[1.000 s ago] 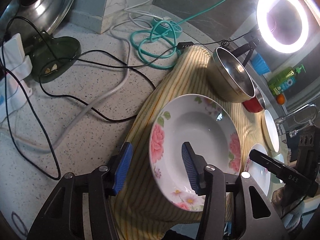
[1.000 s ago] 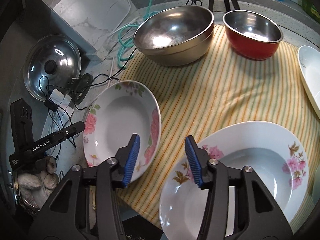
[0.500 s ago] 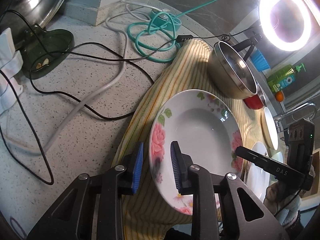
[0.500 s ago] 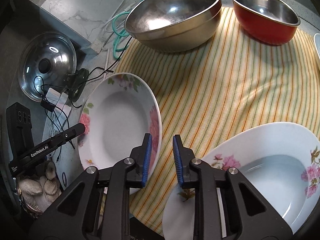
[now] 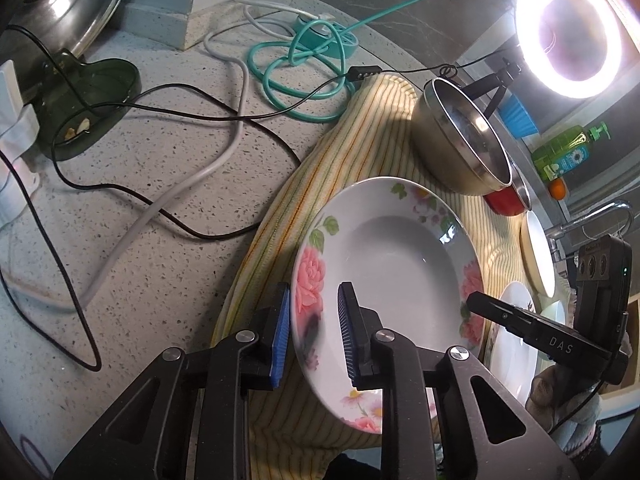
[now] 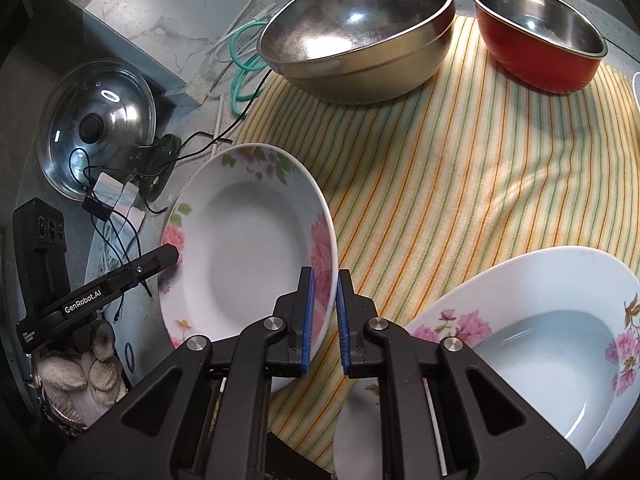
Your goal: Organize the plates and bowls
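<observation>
striped cloth (image 6: 460, 184); both tools grip plate (image 6: 248, 248)

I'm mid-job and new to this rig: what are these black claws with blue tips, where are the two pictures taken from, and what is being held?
Each claw is a two-finger gripper that a person carries by hand; a camera on it looks forward along the fingers. One picture comes from the left gripper, the other from the right gripper. Both are on the rose plate, at opposite rims: the right is shut on it, and the left's jaws are closing with the rim between them. On the striped cloth sit a steel bowl, a red bowl and another flowered plate.
</observation>
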`<state>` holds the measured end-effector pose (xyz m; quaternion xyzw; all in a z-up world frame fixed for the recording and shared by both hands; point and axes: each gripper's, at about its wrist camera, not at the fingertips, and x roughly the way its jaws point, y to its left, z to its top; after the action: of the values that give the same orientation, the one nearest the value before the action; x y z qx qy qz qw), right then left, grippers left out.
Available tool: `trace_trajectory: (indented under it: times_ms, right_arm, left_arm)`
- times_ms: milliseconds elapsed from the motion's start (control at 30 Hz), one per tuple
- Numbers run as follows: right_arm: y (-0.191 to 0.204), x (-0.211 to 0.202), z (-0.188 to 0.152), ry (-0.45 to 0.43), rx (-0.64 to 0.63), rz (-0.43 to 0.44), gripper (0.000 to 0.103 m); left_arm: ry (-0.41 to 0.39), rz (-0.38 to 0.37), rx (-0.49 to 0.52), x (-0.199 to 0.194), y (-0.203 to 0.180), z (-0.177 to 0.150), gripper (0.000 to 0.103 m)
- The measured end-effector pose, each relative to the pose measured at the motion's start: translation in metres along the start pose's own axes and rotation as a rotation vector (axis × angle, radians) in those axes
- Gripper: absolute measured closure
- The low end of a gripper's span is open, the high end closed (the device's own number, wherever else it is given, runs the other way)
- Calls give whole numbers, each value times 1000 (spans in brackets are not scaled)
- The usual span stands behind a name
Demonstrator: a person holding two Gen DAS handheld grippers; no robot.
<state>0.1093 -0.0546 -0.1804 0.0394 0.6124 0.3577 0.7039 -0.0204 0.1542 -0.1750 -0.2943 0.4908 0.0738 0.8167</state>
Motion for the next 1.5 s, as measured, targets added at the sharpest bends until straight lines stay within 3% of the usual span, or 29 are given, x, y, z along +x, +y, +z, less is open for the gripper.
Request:
trace_trajectory:
  times_ms: [700, 1500]
  right_arm:
    - [-25, -62, -24, -78, 74, -3, 92]
    - [-113, -130, -92, -142, 304, -111, 92]
  left_arm:
    - [-16, -65, 106, -14, -49, 1, 82]
    - [128, -179, 349, 23, -153, -34, 82]
